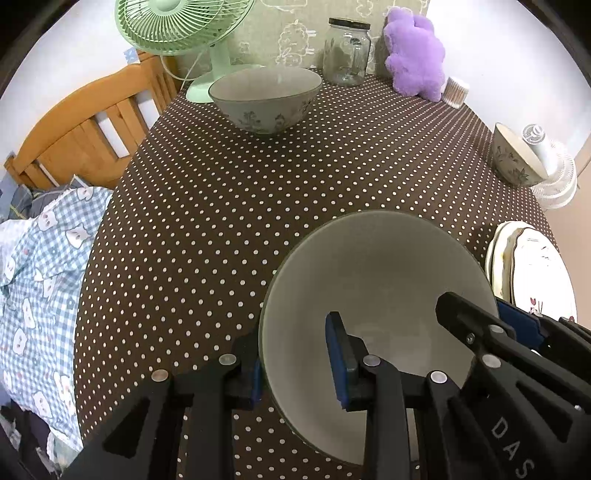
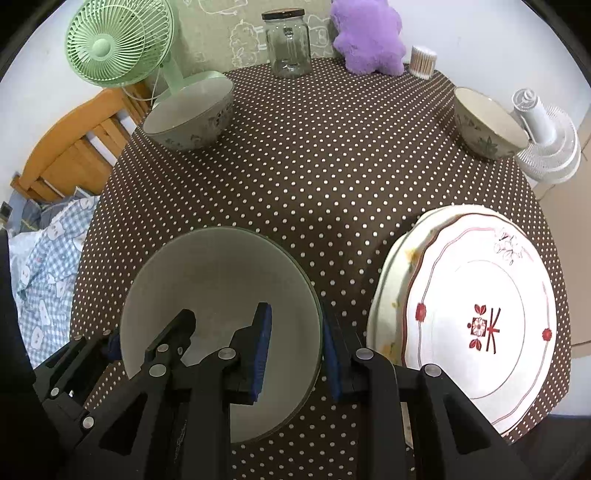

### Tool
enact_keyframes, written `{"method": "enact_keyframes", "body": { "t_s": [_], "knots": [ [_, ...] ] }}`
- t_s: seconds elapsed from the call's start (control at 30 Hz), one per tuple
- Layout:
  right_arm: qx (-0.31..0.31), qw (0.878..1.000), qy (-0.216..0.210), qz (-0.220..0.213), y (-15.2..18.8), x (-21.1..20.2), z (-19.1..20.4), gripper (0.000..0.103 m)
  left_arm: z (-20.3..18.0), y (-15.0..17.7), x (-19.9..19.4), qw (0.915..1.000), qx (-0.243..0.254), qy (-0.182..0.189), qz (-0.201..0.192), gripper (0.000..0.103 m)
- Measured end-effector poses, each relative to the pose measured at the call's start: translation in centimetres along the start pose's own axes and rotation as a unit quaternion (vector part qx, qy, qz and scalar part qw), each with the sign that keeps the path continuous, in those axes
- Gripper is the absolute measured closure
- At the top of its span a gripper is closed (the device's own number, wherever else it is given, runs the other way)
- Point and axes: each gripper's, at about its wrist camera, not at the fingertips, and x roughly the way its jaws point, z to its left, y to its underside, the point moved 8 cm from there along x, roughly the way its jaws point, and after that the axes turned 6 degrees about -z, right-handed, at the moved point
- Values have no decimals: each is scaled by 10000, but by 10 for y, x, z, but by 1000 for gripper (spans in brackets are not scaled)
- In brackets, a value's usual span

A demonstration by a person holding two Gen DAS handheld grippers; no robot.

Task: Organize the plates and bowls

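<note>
A large grey-green bowl (image 1: 376,280) (image 2: 221,280) sits on the near part of the dotted table. My left gripper (image 1: 299,362) straddles its left rim, one pad outside and one inside, jaws open with a gap. My right gripper (image 2: 299,354) straddles its right rim the same way, jaws open. A second large floral bowl (image 1: 266,98) (image 2: 192,114) stands at the far left. A smaller floral bowl (image 1: 517,158) (image 2: 487,123) stands at the far right. A stack of white plates (image 2: 472,314) (image 1: 532,273) lies at the near right.
A green fan (image 1: 177,26) (image 2: 118,44), a glass jar (image 1: 347,51) (image 2: 288,44), a purple plush toy (image 1: 413,51) (image 2: 369,37) and a cotton swab box (image 2: 424,61) line the back edge. A white fan (image 2: 546,140) lies at the right edge. A bed is left of the table.
</note>
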Motion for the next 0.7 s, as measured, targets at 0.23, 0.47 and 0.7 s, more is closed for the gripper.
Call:
{"method": "enact_keyframes", "body": {
  "t_s": [0.23,0.47,0.7],
  "knots": [
    [-75,9998,-162,34,0,-2,2,73,-3,0,-6,9999,102,-123,8,64],
    [-142,9997,-38,-169,-17,-12,-4,43,2,-18,-22,9998,7,-120,-179,31],
    [-190,9989,-88,-415,-46,-24,-2,28,8,-46,-32,9991,37,-79,-427,23]
  ]
}}
